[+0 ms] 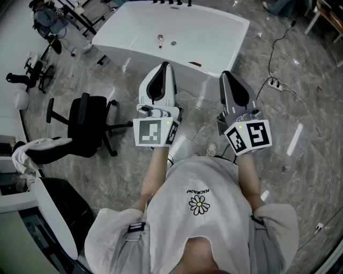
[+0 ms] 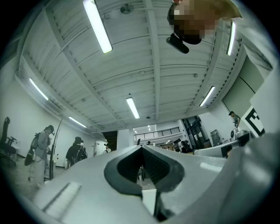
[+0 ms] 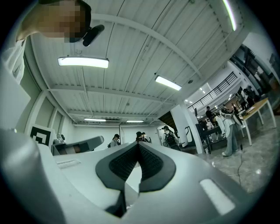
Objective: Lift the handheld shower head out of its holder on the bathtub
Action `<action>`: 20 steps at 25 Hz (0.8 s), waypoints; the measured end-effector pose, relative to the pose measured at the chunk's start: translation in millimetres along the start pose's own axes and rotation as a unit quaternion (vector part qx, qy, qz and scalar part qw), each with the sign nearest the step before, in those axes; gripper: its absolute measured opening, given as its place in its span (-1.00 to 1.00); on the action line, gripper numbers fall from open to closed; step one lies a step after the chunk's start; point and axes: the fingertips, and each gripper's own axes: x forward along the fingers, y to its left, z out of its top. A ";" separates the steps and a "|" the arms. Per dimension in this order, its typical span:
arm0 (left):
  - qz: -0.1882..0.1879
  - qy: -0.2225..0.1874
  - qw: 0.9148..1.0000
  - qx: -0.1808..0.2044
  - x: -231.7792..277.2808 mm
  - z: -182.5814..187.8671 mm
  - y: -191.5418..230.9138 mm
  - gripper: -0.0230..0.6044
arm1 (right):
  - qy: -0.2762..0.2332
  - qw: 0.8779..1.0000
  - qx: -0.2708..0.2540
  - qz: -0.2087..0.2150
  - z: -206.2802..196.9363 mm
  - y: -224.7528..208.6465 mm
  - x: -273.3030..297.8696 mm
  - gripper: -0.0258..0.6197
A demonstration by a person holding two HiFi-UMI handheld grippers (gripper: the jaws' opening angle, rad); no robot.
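Note:
The white bathtub [image 1: 214, 32] stands ahead of me on the grey floor in the head view, with a small red item [image 1: 159, 40] and a drain [image 1: 173, 43] on its pale inside. Dark fittings [image 1: 171, 2] line its far rim; the shower head cannot be made out among them. My left gripper [image 1: 164, 65] and right gripper [image 1: 226, 74] are held side by side short of the tub's near edge, both shut and empty. Both gripper views are tilted up at the ceiling, with the left gripper [image 2: 141, 148] and right gripper [image 3: 139, 144] showing their tips touching.
A black office chair [image 1: 88, 123] stands to my left, and a white seat with a cloth [image 1: 37, 150] is nearer the left edge. A power strip with its cable [image 1: 274, 83] lies on the floor to the right. People [image 2: 41, 146] stand far off in the hall.

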 end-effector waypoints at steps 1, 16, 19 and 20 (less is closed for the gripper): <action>-0.004 0.000 1.000 -0.004 1.1 0.2 -2.0 -0.93 | 0.000 1.000 0.001 -0.001 0.1 -1.8 -0.7 -0.86; -0.014 0.043 0.999 -0.024 33.9 -41.6 -29.4 -0.93 | 0.010 0.994 0.112 -0.002 -10.7 -72.1 -4.4 -0.85; -0.004 0.059 0.998 -0.031 30.6 -56.9 -30.4 -0.93 | 0.026 0.991 0.127 -0.020 -26.0 -91.0 -4.7 -0.85; 0.000 0.065 0.997 -0.033 29.4 -61.5 -29.0 -0.93 | 0.034 0.990 0.132 -0.022 -30.8 -93.7 -3.3 -0.85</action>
